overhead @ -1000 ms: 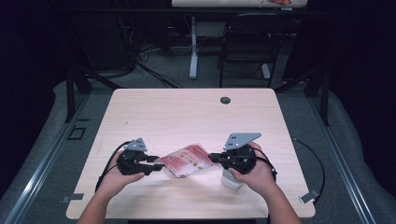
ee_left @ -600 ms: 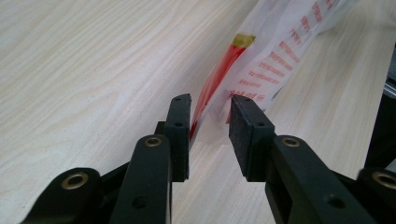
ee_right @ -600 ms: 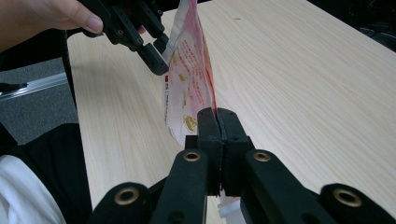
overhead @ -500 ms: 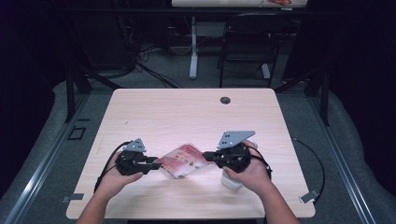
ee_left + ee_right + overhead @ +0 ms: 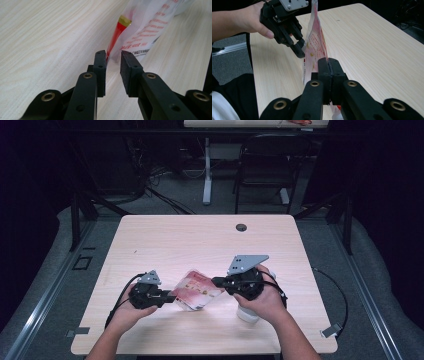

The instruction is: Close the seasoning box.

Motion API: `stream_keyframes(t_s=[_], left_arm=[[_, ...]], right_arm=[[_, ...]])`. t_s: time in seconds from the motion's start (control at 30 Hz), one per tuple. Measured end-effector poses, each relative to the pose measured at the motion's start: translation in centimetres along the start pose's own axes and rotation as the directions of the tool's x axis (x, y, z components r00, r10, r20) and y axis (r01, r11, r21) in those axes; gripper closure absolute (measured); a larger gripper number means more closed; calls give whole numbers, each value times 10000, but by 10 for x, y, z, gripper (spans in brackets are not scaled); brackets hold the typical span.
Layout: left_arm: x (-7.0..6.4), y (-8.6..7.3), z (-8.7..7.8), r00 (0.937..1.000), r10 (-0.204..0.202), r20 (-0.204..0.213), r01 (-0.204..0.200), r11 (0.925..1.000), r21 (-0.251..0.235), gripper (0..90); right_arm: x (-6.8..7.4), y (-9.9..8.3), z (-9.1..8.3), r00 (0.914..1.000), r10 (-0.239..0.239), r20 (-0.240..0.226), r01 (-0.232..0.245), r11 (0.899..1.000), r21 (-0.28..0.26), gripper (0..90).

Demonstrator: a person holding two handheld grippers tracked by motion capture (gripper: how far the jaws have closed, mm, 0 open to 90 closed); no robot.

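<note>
The right hand-held gripper (image 5: pixel 328 62) pinches the bag (image 5: pixel 196 290); the left hand-held gripper (image 5: pixel 113 58), spread, has the bag's edge just ahead.

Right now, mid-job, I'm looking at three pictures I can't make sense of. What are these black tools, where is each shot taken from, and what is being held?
There is no robot here: a person holds a hand-operated two-jaw gripper in each hand. The high view looks down on a light wooden table from above the person's side. The left gripper and right gripper meet at a red and white plastic packet near the front edge. The other two pictures come from cameras riding on each gripper, looking along its black jaws. In the right gripper view the jaws are pressed shut on the packet's edge, holding it upright. In the left gripper view the jaws stand open, with the packet's corner just ahead of the gap, not yet pinched. Something white sits under the right hand; I cannot tell what.
</note>
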State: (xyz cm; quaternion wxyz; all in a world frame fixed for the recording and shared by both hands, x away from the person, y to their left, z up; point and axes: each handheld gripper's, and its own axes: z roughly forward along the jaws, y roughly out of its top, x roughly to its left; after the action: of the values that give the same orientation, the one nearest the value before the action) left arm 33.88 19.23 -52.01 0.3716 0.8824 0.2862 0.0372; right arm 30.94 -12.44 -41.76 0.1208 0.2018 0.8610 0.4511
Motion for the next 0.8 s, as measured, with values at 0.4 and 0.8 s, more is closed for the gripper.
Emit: stream_keyframes(t_s=[0.4, 0.8], left_arm=[[1, -5, 10, 9998, -159, 144, 157, 9998, 139, 729], [2, -4, 5, 9997, -230, 124, 232, 9995, -192, 629]], right_arm=[[3, 6, 6, 9999, -69, -89, 69, 10000, 9, 888], [4, 10, 9, 9995, -297, -124, 297, 9996, 26, 875]])
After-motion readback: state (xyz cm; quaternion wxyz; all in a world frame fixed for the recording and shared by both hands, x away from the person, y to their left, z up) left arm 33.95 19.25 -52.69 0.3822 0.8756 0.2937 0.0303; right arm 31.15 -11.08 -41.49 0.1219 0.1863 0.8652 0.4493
